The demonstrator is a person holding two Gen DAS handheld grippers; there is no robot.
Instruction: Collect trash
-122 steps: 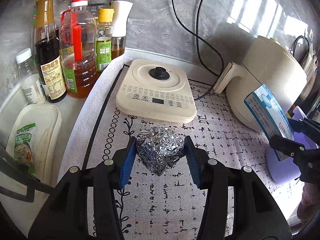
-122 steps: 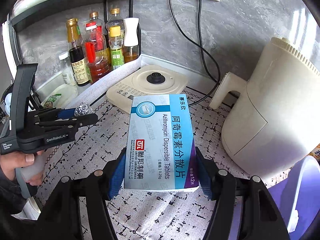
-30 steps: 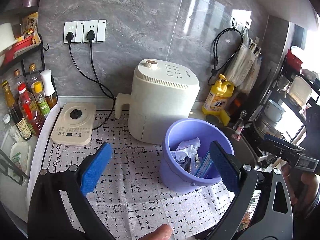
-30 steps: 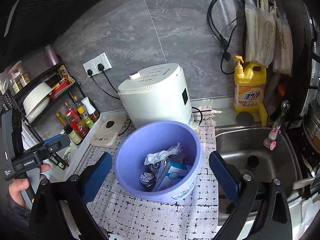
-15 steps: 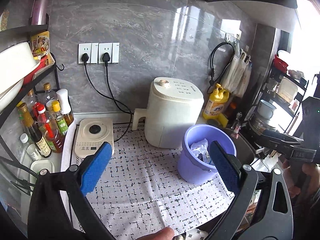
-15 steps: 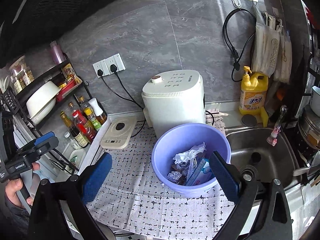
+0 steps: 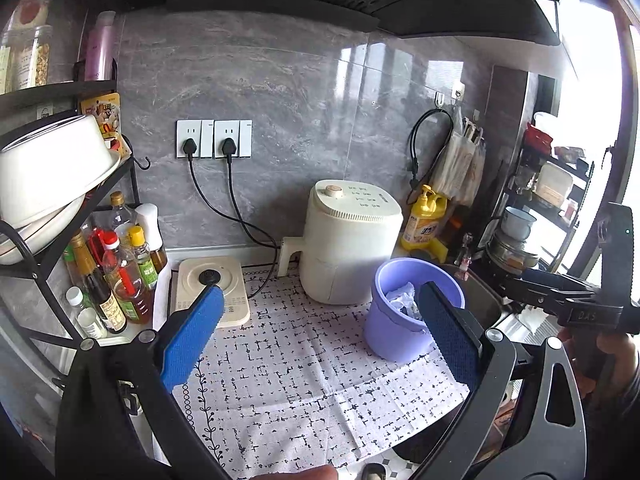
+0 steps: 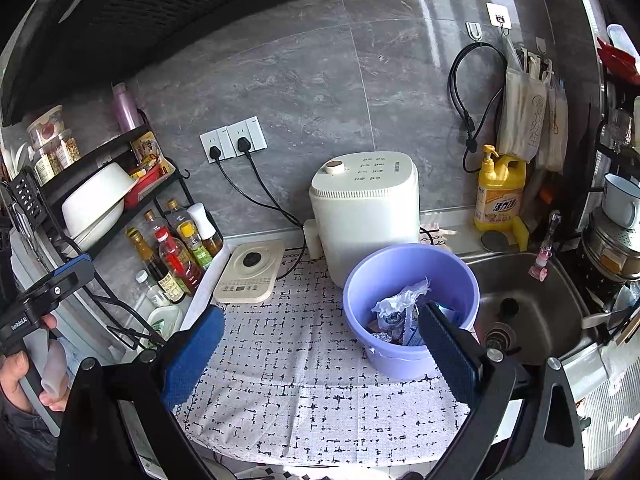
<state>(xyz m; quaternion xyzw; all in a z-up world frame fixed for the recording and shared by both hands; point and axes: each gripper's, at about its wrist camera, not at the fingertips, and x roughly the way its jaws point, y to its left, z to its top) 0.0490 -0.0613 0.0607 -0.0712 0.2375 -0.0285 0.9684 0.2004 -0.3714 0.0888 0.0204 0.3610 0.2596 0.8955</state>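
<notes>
While both tools (image 7: 316,334) (image 8: 320,354) gape wide (empty), trash (image 8: 400,300) sits in the purple bucket (image 8: 372,272) — well ahead.

The bucket (image 8: 412,280) stands on the mat (image 8: 304,380), before the air fryer (image 8: 366,208), left of the sink (image 8: 520,300).

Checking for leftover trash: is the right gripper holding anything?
No. The right gripper is open with nothing between its blue pads, and the trash sits in the purple bucket.
</notes>
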